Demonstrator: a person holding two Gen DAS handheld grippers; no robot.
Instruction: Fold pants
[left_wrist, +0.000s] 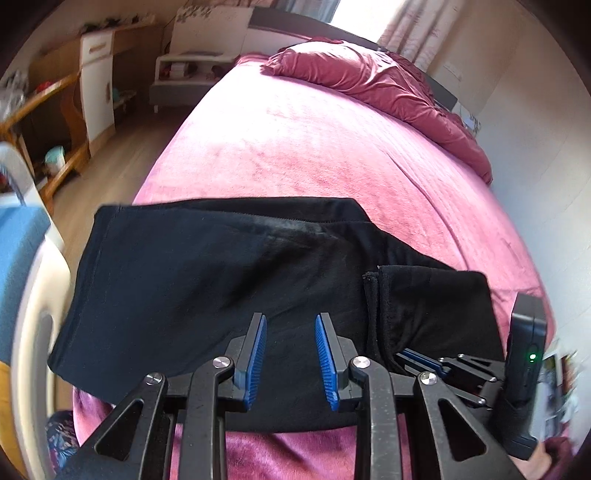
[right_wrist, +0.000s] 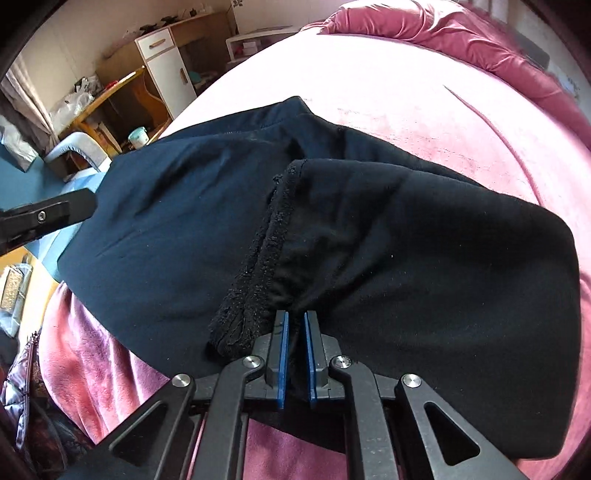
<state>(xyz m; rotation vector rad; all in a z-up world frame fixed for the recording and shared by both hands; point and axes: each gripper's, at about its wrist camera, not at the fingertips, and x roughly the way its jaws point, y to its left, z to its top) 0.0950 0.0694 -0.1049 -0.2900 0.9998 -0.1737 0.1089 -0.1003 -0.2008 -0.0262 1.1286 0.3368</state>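
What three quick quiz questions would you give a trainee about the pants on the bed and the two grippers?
1. True or false: the black pants lie on a pink bed cover.
2. Which gripper is closed on the cloth? A: left gripper. B: right gripper. C: neither.
3. Fill in: the left gripper's jaws stand ___ above the pants.
Key: 1 true; 2 B; 3 open.
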